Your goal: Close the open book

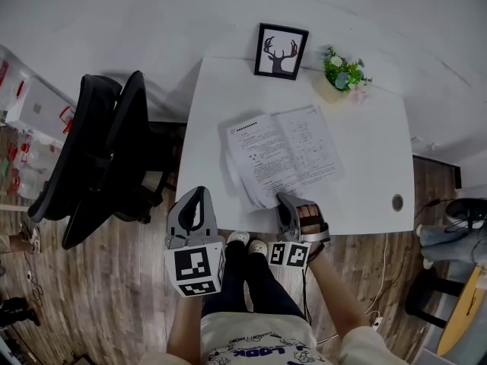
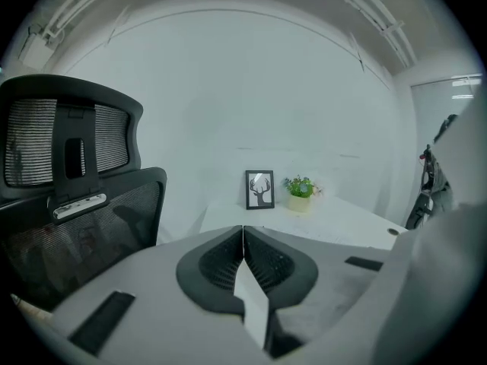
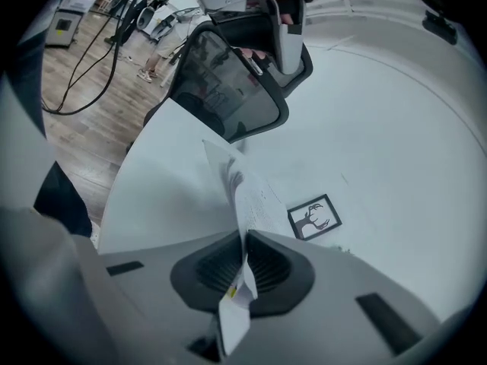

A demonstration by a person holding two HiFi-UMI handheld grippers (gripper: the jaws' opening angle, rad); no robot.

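An open book (image 1: pixel 281 154) lies on the white desk (image 1: pixel 365 150) with printed pages facing up. My right gripper (image 1: pixel 288 202) is at the book's near edge, shut on a thin sheaf of its pages. In the right gripper view the pinched pages (image 3: pixel 247 192) rise edge-on from between the pads of my right gripper (image 3: pixel 243 238). My left gripper (image 1: pixel 199 195) hangs left of the book, just off the desk's front edge. Its jaws are shut and hold nothing; the pads of my left gripper (image 2: pixel 243 230) meet in the left gripper view.
A framed deer picture (image 1: pixel 281 51) and a small potted plant (image 1: pixel 344 73) stand at the desk's far edge. A black mesh office chair (image 1: pixel 99 150) stands left of the desk. A cable hole (image 1: pixel 397 202) sits near the desk's front right corner.
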